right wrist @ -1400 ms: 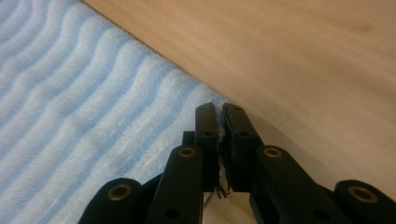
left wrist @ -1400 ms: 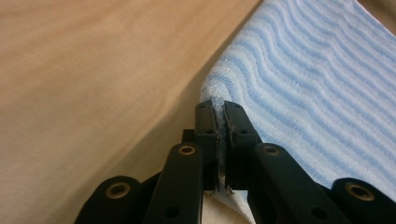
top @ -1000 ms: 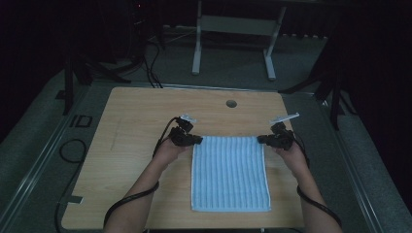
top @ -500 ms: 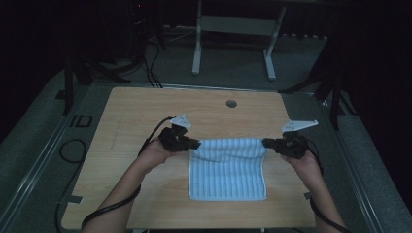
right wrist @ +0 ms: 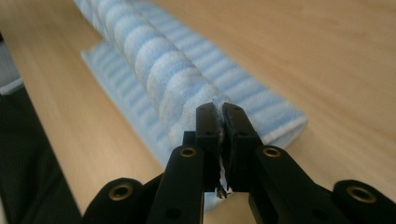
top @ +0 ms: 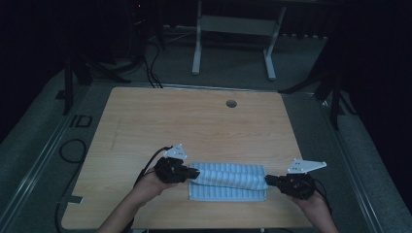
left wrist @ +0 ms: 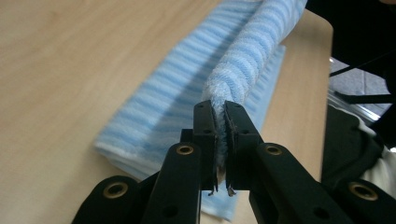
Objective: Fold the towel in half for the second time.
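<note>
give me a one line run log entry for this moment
left gripper: shut on towel | right gripper: shut on towel | towel: far edge lifted, folding toward person | table: wood

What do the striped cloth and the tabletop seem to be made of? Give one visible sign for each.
Striped cloth: probably cotton terry or microfibre, matt; fuzzy ribbed pile in blue and white bands, and it drapes softly.
Tabletop: looks like wood or wood-look laminate, smooth; pale grain lines, flat even sheen.
</note>
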A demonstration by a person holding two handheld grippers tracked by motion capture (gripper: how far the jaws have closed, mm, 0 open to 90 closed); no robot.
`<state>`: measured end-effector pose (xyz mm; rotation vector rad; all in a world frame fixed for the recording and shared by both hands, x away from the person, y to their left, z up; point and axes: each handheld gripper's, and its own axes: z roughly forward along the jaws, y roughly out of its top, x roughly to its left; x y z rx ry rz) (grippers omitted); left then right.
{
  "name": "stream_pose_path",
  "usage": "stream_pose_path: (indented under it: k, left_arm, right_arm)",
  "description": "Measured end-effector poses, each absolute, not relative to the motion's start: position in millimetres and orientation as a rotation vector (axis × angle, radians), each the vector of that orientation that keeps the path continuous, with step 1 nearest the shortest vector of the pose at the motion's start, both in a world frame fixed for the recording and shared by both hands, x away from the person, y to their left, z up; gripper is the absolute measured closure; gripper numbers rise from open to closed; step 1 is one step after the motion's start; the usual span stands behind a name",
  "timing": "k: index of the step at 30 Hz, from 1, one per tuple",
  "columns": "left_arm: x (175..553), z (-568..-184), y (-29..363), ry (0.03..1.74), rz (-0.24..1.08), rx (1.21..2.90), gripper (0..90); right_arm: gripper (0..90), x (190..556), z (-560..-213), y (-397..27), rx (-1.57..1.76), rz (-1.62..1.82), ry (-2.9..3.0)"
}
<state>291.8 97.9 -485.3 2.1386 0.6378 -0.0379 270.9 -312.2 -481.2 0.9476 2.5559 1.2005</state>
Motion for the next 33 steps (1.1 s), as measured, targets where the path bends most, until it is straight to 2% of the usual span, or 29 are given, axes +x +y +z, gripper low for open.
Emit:
stream_pose_path:
  k: [7,9,11,13,16,18,24,29,33]
  left_arm:
    - [272,-504,96,0.646,-0.082,2.157,82.0]
    - [265,-515,96,0.637,-0.142,2.177,77.6]
    - [260,-515,98,0.629,-0.141,2.187,69.3]
    - [257,-510,102,0.637,-0.101,2.177,58.0]
    - [261,-503,105,0.665,-0.068,2.142,49.0]
    - [263,-503,103,0.683,-0.062,2.124,46.0]
    - [272,-520,88,0.687,-0.072,2.130,44.9]
    - [284,-541,75,0.718,-0.084,2.194,46.4]
    - [290,-547,75,0.749,-0.067,2.180,49.8]
  right_arm:
    - [85.6,261,-495,-316,0.996,1.207,2.576]
    - [83.6,255,-506,-316,1.013,1.183,2.602]
    - [71.6,250,-510,-318,1.030,1.184,2.636]
    - [65.1,247,-507,-321,1.027,1.197,2.616]
    - [61.1,249,-496,-323,1.025,1.213,2.567]
    - [59.5,253,-492,-320,1.020,1.223,2.554]
    - [56.5,265,-506,-301,0.975,1.173,2.576]
    - [55.8,285,-524,-290,0.963,1.099,2.594]
    - [54.6,298,-537,-283,0.970,1.023,2.608]
